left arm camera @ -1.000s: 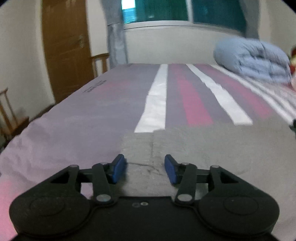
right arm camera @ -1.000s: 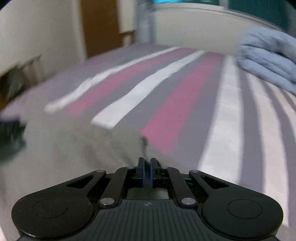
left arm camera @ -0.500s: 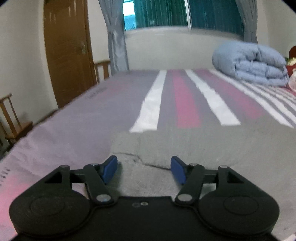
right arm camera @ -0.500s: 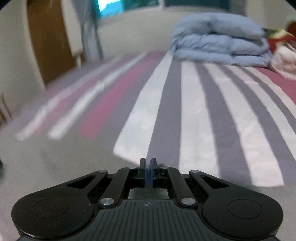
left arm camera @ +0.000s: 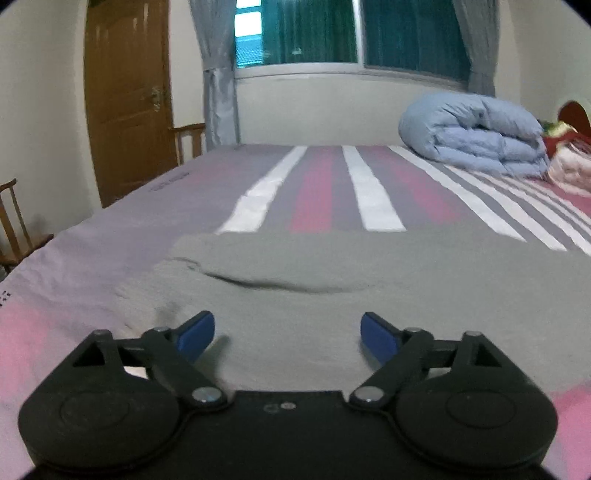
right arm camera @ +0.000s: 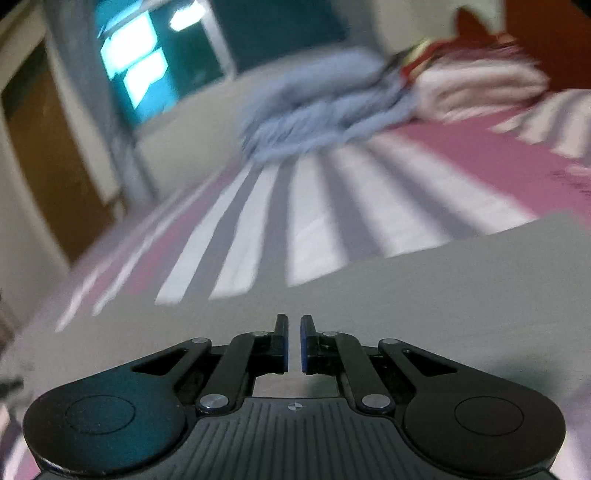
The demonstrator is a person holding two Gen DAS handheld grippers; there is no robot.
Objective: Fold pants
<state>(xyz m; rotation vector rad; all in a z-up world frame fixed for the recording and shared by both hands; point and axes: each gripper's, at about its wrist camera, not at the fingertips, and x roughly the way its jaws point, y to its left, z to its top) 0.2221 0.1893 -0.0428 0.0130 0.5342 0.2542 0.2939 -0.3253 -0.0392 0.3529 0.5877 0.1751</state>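
Grey pants point(left arm camera: 332, 266) lie flat across the near part of the striped bed sheet point(left arm camera: 321, 184), with a shallow crease near their left end. My left gripper point(left arm camera: 287, 325) hovers low over the pants; its jaws are opening wide and nothing is between the blue pads point(left arm camera: 195, 332). In the blurred, tilted right wrist view, the pants point(right arm camera: 406, 288) run toward the right edge. My right gripper point(right arm camera: 294, 325) is over them, shut to a thin slit with no cloth in it.
A rolled blue duvet point(left arm camera: 472, 136) and pink bedding point(left arm camera: 569, 166) sit at the bed's far right. A wooden door point(left arm camera: 125, 110) and wooden chairs point(left arm camera: 14, 229) stand to the left of the bed. A curtained window point(left arm camera: 354, 33) is behind.
The left gripper's jaws have spread wide and it has drawn back from the pants' far edge. The right gripper has swung to the right and rolled, so its view now tilts.
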